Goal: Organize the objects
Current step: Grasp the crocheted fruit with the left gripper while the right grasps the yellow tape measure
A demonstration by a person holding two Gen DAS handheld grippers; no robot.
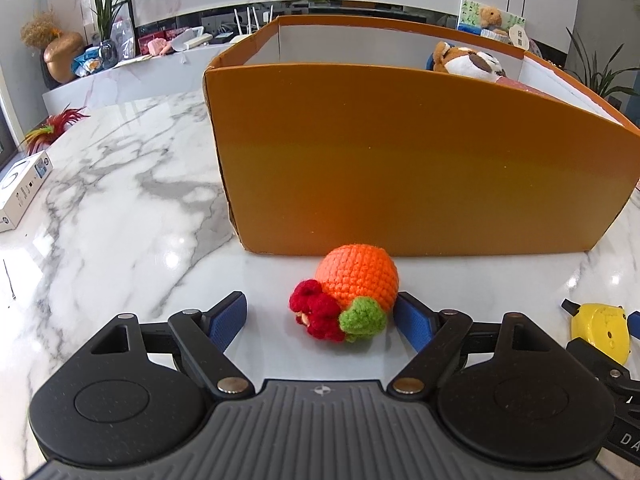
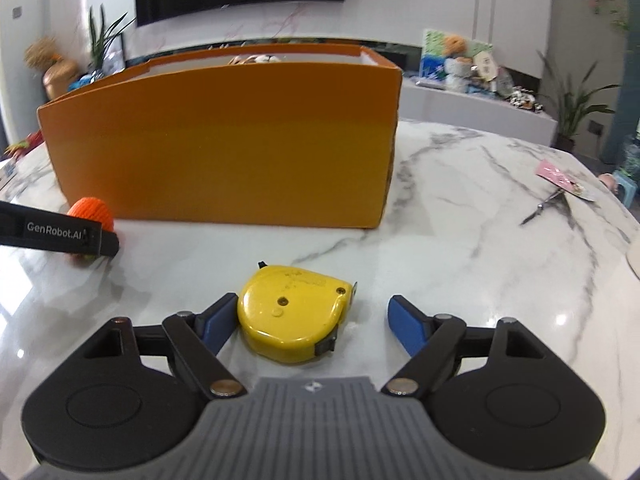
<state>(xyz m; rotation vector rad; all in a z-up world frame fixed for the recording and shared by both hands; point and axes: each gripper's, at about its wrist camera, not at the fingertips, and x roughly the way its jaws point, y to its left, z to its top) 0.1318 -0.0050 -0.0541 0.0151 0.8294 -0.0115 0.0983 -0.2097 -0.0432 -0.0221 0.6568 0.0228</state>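
- The left gripper [image 1: 320,316] has its jaws spread wide, and the crocheted orange yarn fruit with red and green knitted tufts [image 1: 348,294] lies between them on the white marble desk [image 1: 120,184], touching or nearly touching the right-hand blue pad [image 1: 414,322] and apart from the left one
- Judged soft, light and squashy; the yarn should give grip, so closing across the round orange body rather than the loose tufts looks safest
- The right gripper [image 2: 310,318] is also spread, with the yellow hard-plastic tape measure [image 2: 294,314] lying flat between its fingers, against the left pad [image 2: 216,320], well clear of the right
- It looks rigid, heavier and smooth, likely to slip or pivot; squeezing across its flat curved sides near the middle seems best
- Just ahead of both grippers stands the tall orange cardboard box [image 1: 400,152], open-topped, with a brown-and-white plush toy [image 1: 468,62] inside
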